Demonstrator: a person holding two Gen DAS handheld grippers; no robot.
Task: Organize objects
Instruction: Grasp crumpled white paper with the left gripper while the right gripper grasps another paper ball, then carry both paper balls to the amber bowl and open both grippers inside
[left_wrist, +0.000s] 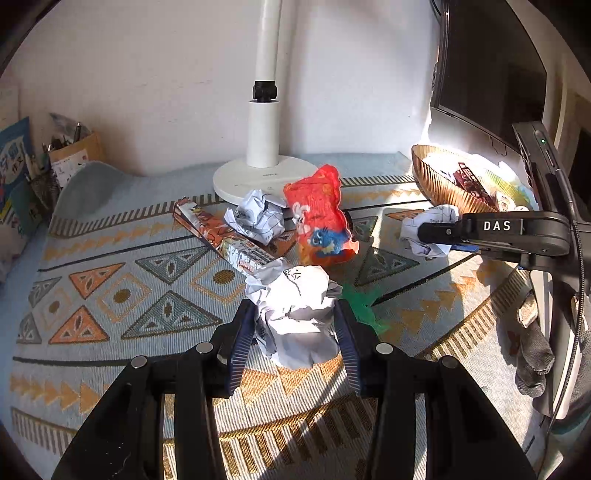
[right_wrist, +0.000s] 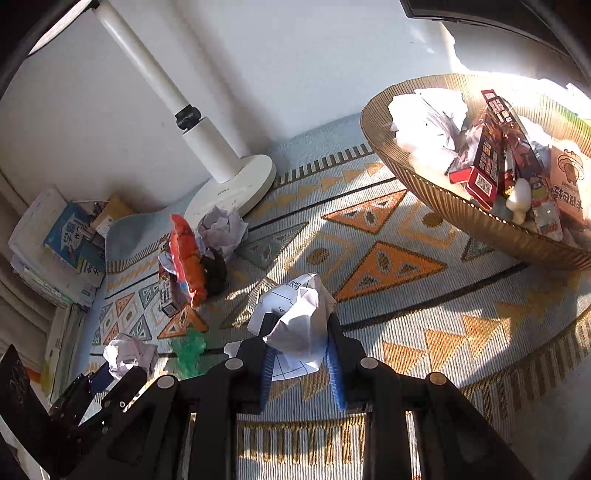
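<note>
My left gripper is shut on a crumpled white paper ball just above the patterned cloth. My right gripper is shut on another crumpled paper ball, held above the cloth; it also shows in the left wrist view. A gold ribbed basket at the right holds paper, boxes and snack packs. On the cloth lie a third paper ball, an orange snack bag, a long printed box and a green wrapper.
A white lamp base and post stand at the back by the wall. Books and a pen holder sit at the left. A dark monitor hangs at the right. A grey sock lies at the right edge.
</note>
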